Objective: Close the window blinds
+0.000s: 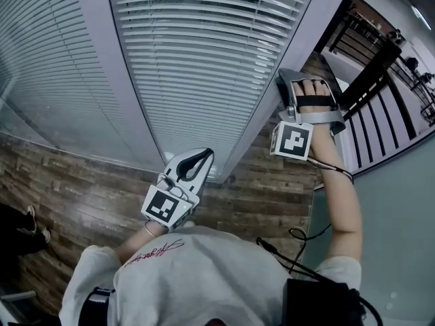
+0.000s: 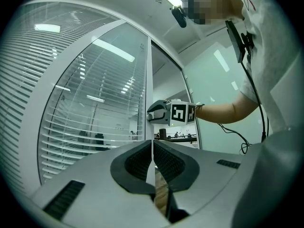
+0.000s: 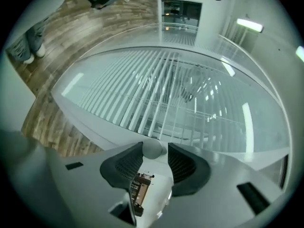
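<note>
Broadly: a glazed wall carries the long white slatted window blinds [image 1: 204, 66], which hang behind the glass on the far side from the person. The slats lie near flat, and a lit room shows through the gaps, so I judge the closing not yet finished. A brown wood-plank floor [image 1: 81, 182] runs beneath.

Right of that blind panel, a white painted frame post [image 1: 296, 46] divides it from an open doorway.

Left gripper [image 1: 202, 156]: held low, near the person's chest, left of the post and well apart from the glass. Jaws pressed together, nothing between them. It looks parked, as the job seems to need one tool only.

Right gripper [image 1: 302, 77]: raised at arm's reach against the post, presumably because the control sits there. Jaws spread, flanking a small pale grey round knob [image 3: 153, 148] right at their tips. One pad lies against it and a sliver shows at the other, so I read the pads as not clamping.

The knob probably tilts the slats. Turning it would call for a firm pinch and a twist, with the tips kept square so they don't slide off the smooth round.
</note>
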`<move>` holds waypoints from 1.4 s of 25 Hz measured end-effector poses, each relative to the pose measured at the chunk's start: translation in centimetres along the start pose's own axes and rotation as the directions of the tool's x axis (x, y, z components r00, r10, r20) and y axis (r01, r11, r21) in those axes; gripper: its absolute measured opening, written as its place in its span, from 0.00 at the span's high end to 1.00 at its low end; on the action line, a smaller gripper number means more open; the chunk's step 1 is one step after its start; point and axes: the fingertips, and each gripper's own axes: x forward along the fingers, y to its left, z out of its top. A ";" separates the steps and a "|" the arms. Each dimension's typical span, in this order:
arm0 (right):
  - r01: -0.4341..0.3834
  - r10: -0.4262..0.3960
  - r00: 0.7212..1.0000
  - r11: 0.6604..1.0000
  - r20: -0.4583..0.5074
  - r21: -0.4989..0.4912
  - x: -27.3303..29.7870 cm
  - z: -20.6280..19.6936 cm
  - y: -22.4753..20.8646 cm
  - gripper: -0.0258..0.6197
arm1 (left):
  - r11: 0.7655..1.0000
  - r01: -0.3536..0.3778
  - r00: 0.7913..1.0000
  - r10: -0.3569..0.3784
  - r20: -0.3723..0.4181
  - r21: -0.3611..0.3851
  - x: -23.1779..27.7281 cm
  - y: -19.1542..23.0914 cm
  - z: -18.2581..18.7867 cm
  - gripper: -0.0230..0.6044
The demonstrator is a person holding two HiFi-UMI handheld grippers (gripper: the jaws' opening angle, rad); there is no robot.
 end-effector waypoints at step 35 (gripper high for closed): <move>0.066 -0.338 0.920 -0.367 -0.199 0.928 -0.3 -2.0 -1.1 0.74 | 0.999 -0.007 1.000 0.005 -0.024 -0.052 0.1 0.7 -0.8 0.93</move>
